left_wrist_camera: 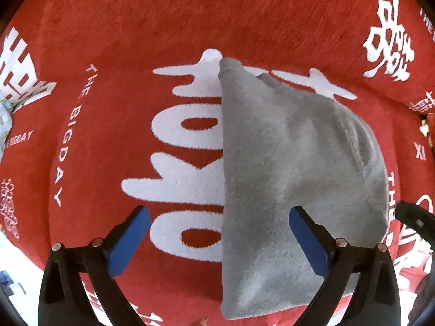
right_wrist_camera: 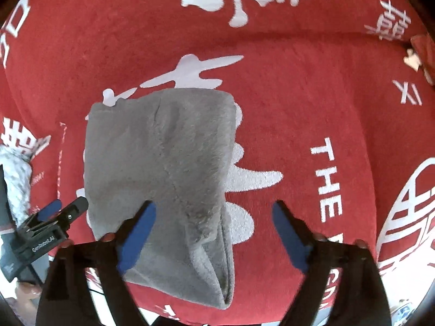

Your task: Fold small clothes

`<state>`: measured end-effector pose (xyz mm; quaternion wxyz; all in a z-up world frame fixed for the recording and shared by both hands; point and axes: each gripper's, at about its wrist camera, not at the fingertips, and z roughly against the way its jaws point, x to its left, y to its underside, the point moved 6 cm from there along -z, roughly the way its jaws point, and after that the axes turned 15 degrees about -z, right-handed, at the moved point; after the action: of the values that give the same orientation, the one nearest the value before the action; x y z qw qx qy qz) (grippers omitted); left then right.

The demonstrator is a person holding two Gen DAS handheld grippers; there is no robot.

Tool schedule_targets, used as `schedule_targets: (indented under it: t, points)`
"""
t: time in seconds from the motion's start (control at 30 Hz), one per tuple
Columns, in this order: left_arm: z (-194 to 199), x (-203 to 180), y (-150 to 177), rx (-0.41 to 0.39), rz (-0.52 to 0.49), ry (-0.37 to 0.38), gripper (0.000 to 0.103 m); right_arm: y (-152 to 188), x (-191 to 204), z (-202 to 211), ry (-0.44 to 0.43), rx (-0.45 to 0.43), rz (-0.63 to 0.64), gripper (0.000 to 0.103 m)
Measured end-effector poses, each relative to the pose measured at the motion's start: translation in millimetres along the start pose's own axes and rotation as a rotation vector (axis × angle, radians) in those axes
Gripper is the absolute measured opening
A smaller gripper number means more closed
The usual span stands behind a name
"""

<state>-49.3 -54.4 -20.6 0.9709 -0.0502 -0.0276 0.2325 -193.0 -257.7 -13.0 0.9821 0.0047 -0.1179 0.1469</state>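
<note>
Two grippers above one folded grey fleece garment, flat on a red blanket printed with large white characters and the words "THE BIGDAY". Left gripper pointing straight down, jaws spread wide, nothing clamped: left blue pad over bare blanket and white lettering, right blue pad over the grey fleece, straight left edge of the garment running between them. Right gripper likewise released, jaws fully apart; left pad over the near part of the garment, right pad over red blanket beside it. Garment in right wrist view: roughly rectangular, layered, a thick rolled fold along its right and near edges. Tip of the right gripper at the right border of the left view; left gripper's black body at lower left of the right view. Pale crumpled cloth at far left, possibly another garment, too blurred for certainty.
</note>
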Motion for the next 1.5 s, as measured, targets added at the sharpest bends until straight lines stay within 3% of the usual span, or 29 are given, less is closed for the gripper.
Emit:
schedule_targets:
  t: [0.4,1.5]
  points:
    - [-1.9,4.1,4.7,0.021,0.013,-0.065,0.102,7.0,8.8,-3.0,0.058,0.000,0.014,0.103]
    - [-6.9,-8.7,9.2,0.063,-0.026,-0.081,0.102,10.2,10.3,-7.7,0.152,-0.034,0.056,0.103]
